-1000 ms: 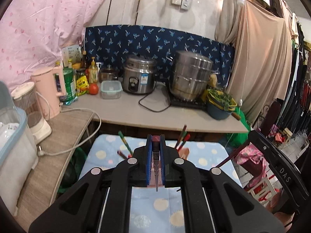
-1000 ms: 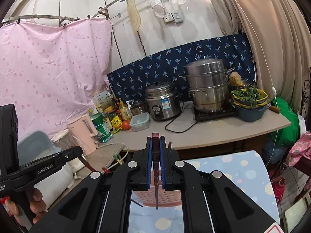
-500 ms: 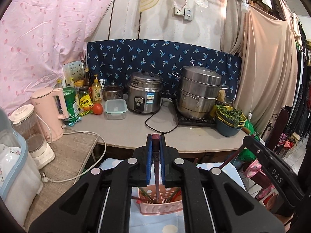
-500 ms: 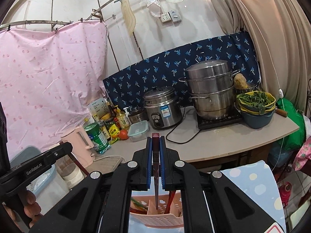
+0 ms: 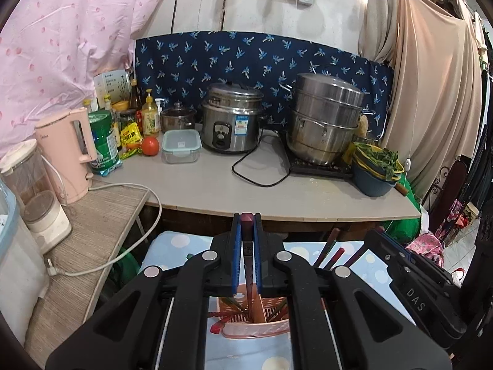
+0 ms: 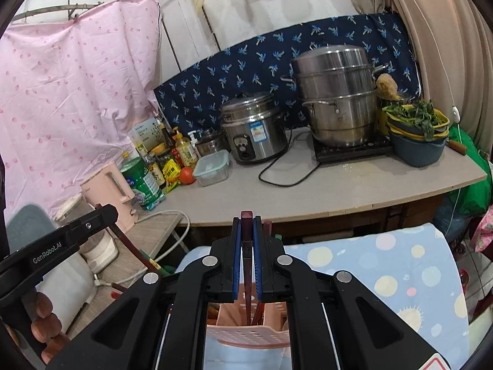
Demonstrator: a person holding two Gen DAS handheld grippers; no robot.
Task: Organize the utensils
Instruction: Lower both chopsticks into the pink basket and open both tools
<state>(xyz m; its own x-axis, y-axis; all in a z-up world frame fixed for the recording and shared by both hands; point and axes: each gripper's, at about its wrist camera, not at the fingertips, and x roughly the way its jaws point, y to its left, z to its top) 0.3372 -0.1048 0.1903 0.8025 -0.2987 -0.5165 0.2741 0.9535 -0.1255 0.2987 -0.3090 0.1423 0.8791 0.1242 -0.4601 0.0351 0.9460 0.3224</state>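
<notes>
Chopsticks are in both sets of tongs. The left tongs (image 5: 246, 248) are clamped on a dark red chopstick (image 5: 246, 225) whose blunt end pokes up past the blue pads (image 5: 236, 256) while its thin end points down toward a pink perforated utensil basket (image 5: 255, 328). The right tongs (image 6: 246, 248) pinch a matching chopstick (image 6: 246, 225) the same way, its tip lowered into the pink basket (image 6: 246, 334) among other sticks already standing there. More red and green chopsticks lean out of the basket on both sides. From the right camera, the left tool (image 6: 58, 243) shows at the left edge with the person's fingers (image 6: 46, 326) wrapped round its handle.

The basket stands on a pale blue cloth with coloured spots (image 6: 385, 265) covering the near surface. Beyond it runs a grey surface (image 5: 215, 185) carrying a pink kettle (image 5: 69, 151), a green canister (image 5: 103, 135), a tomato (image 5: 150, 145), a lidded clear food box (image 5: 181, 145), a steel rice cooker (image 5: 232, 117) with its black cord looped in front, a tall stacked steamer pot (image 5: 325, 117) on a hotplate, and a blue bowl of greens (image 5: 374, 166) on the right. Farthest back hang a navy patterned cloth (image 5: 246, 52) and a pink sheet (image 5: 61, 30).
</notes>
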